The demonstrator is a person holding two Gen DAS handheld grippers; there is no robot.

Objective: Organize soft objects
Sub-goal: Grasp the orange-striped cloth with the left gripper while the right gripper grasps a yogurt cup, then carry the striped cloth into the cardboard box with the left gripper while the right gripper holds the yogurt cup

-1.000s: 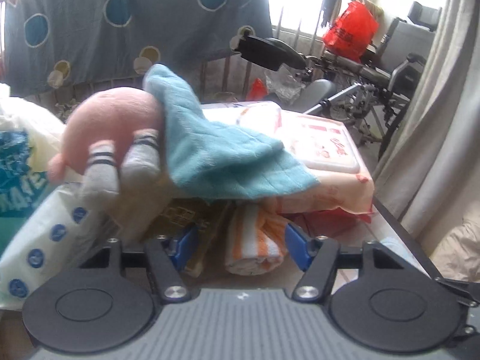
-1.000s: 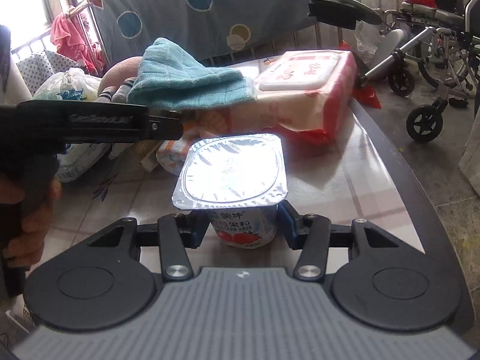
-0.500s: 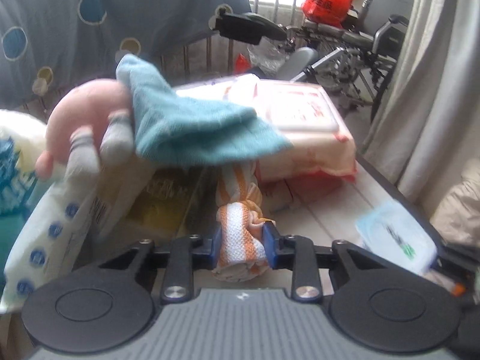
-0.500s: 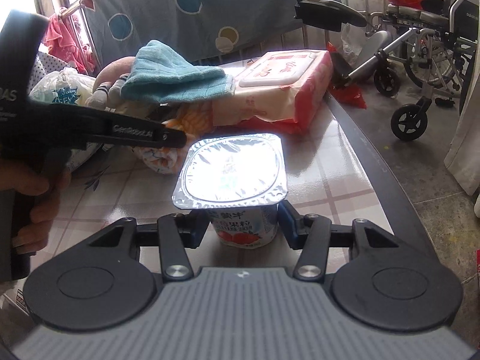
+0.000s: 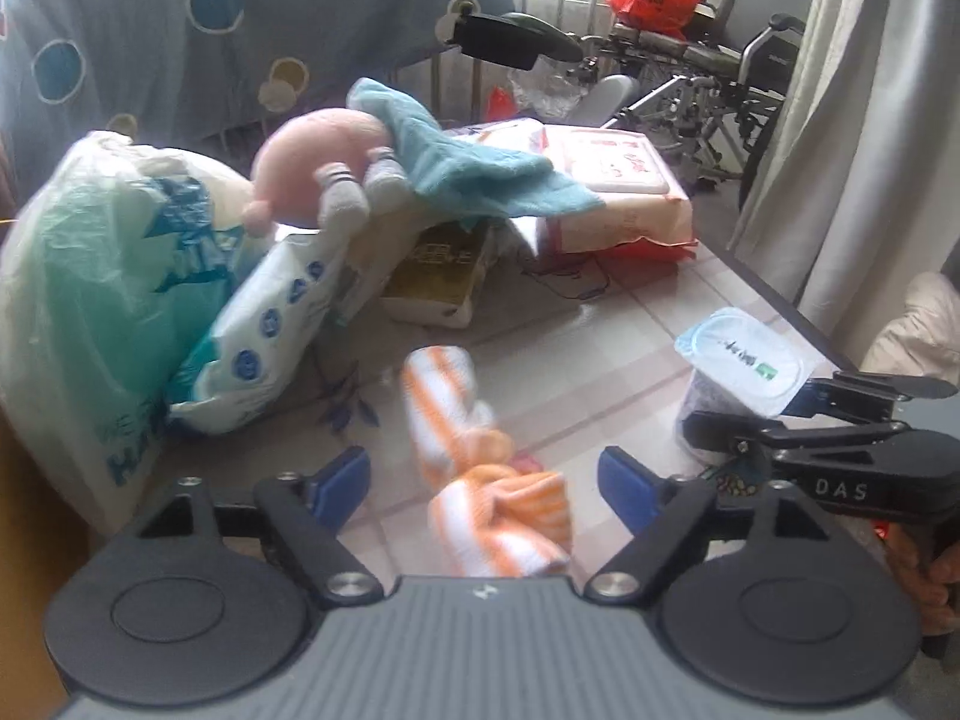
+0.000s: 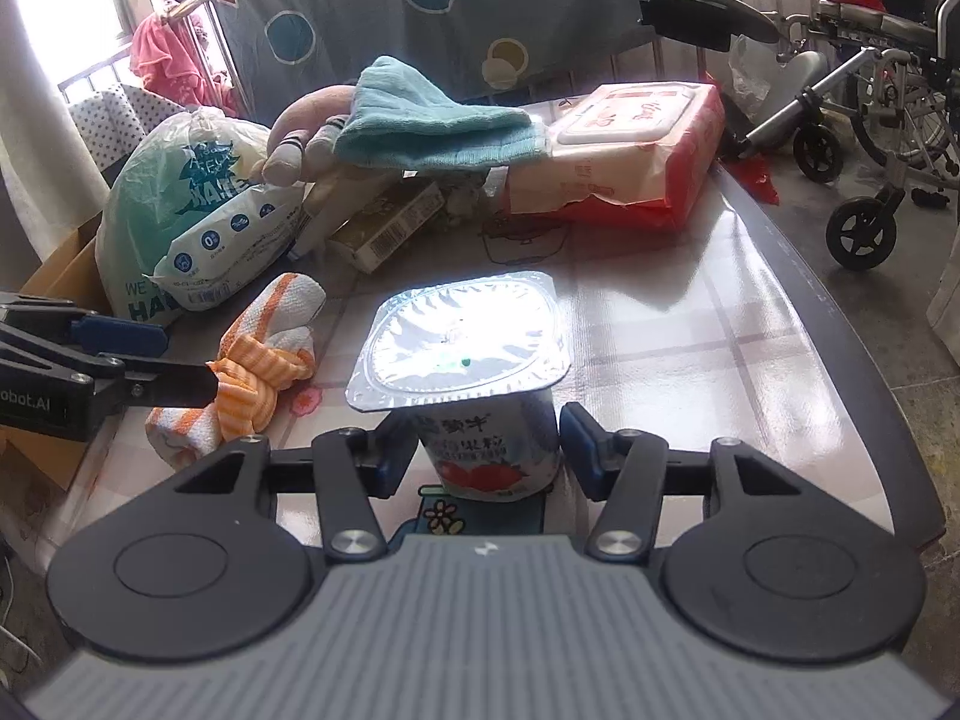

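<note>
An orange-and-white striped cloth (image 5: 480, 468) (image 6: 264, 360) lies knotted on the table between the blue pads of my left gripper (image 5: 483, 480) (image 6: 162, 360). That gripper's jaws are opening and stand wide, neither pad touching the cloth. Further back, a teal cloth (image 5: 474, 174) (image 6: 432, 132) drapes over a pink plush toy (image 5: 312, 162) (image 6: 300, 126) and a red wipes pack (image 5: 612, 180) (image 6: 636, 138). A foil-lidded yogurt cup (image 6: 462, 342) (image 5: 741, 354) stands on the table inside my right gripper (image 6: 486, 456) (image 5: 780, 408), whose jaws are opening, with a thin gap at the right pad.
A green-and-white plastic bag (image 5: 90, 276) and a blue-dotted tissue pack (image 5: 270, 324) crowd the left side, with a flat box (image 5: 438, 276) behind the striped cloth. The table's dark rim (image 6: 840, 330) curves along the right. A wheelchair (image 6: 870, 120) stands beyond it.
My left gripper closed on the striped cloth under the pile, drew it out toward the near edge, then opened and let it go. The right gripper and cup drew back a little.
</note>
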